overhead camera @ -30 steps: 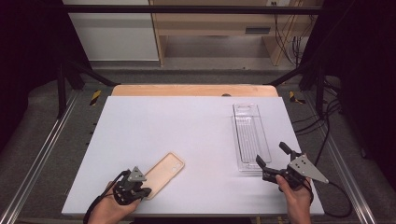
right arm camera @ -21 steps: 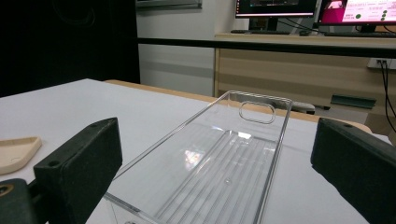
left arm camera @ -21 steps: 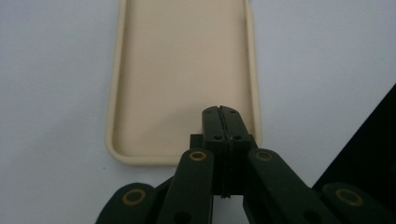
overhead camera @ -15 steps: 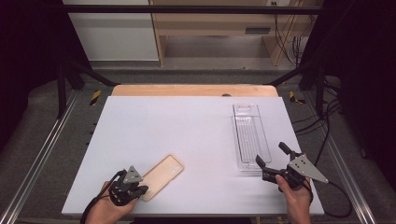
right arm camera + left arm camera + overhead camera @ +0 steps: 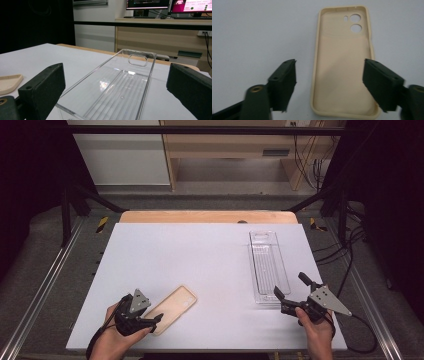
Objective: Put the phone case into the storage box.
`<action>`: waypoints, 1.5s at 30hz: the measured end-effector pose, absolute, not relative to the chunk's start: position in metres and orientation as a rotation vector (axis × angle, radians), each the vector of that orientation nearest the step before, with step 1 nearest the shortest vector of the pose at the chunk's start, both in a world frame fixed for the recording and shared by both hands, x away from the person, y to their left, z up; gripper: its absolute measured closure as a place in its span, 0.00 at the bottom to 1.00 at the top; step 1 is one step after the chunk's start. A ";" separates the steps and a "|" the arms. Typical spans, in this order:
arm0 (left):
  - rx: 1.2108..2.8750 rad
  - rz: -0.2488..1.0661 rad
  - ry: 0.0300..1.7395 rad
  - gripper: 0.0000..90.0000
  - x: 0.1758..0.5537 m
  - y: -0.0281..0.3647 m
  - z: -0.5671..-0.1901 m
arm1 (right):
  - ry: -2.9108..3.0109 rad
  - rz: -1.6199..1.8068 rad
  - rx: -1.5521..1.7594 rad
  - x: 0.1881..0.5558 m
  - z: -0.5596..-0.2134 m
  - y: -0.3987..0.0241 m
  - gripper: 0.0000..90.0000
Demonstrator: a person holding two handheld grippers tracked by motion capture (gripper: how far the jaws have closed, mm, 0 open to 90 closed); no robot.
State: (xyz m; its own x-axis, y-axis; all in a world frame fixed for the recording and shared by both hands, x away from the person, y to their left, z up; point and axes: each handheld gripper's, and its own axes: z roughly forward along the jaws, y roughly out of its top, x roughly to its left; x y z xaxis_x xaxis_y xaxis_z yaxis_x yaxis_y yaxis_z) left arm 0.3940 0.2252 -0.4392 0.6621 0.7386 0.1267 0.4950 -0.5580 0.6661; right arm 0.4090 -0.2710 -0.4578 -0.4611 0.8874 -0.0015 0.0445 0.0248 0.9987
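A beige phone case [image 5: 175,307] lies hollow side up on the white table, near the front left. In the left gripper view the case [image 5: 342,62] stretches away with its camera holes at the far end. My left gripper [image 5: 152,320] [image 5: 332,75] is open; its jaws have just been opening and now stand on either side of the case's near end without touching it. At the front right, my right gripper [image 5: 290,286] [image 5: 116,82] is open, its jaws flanking the near end of a clear plastic tray [image 5: 267,265] [image 5: 136,51] but apart from it.
The white tabletop [image 5: 200,255] ends in a wooden strip [image 5: 207,216] at the far edge. Metal rails [image 5: 45,285] run along both sides. Cables [image 5: 350,265] trail off the right side. A desk with monitors [image 5: 147,3] stands beyond the table.
The left gripper's jaws were shut beside the case's near end and now stand apart around it. The right gripper and the tray have not moved.
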 end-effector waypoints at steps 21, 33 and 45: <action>2.352 0.388 0.934 0.04 0.394 0.214 -0.469 | 1.610 1.527 0.977 0.409 -0.458 -0.271 0.03; 2.346 0.329 0.969 0.05 0.402 0.221 -0.477 | 1.616 1.529 0.977 0.409 -0.458 -0.271 0.03; 2.362 0.317 0.942 0.12 0.402 0.221 -0.476 | 1.628 1.518 0.975 0.410 -0.459 -0.269 0.03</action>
State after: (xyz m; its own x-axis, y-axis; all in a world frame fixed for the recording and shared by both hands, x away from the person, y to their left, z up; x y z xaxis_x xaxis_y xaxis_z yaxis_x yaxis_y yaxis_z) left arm 0.4021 0.2209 -0.4757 0.7235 0.6902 0.0087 0.5548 -0.5890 0.5877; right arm 0.4097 -0.2692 -0.4590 -0.4741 0.8805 0.0029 0.0643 0.0313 0.9974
